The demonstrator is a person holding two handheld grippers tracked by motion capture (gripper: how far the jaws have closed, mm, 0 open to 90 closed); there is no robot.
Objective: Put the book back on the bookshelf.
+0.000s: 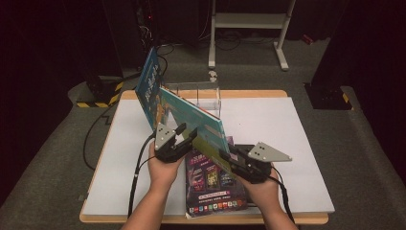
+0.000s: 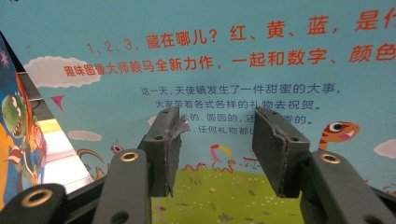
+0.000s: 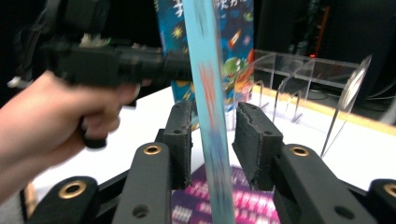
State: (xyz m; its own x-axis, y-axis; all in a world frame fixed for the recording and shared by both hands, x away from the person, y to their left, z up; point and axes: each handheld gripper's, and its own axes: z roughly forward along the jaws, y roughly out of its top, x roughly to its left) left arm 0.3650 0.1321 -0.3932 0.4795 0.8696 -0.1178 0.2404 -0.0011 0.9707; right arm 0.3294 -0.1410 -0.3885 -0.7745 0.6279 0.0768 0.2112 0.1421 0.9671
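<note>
Two grippers steadied the teal picture book (image 1: 191, 117) on edge: right gripper (image 3: 210, 140) straddled its edge without clamping, left gripper (image 2: 217, 149) spread open against its cover.

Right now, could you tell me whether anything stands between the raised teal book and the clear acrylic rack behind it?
Nothing visible does. The teal book is tilted up toward the clear rack, whose near slots look open; another book already leans at the rack's left end.
</note>
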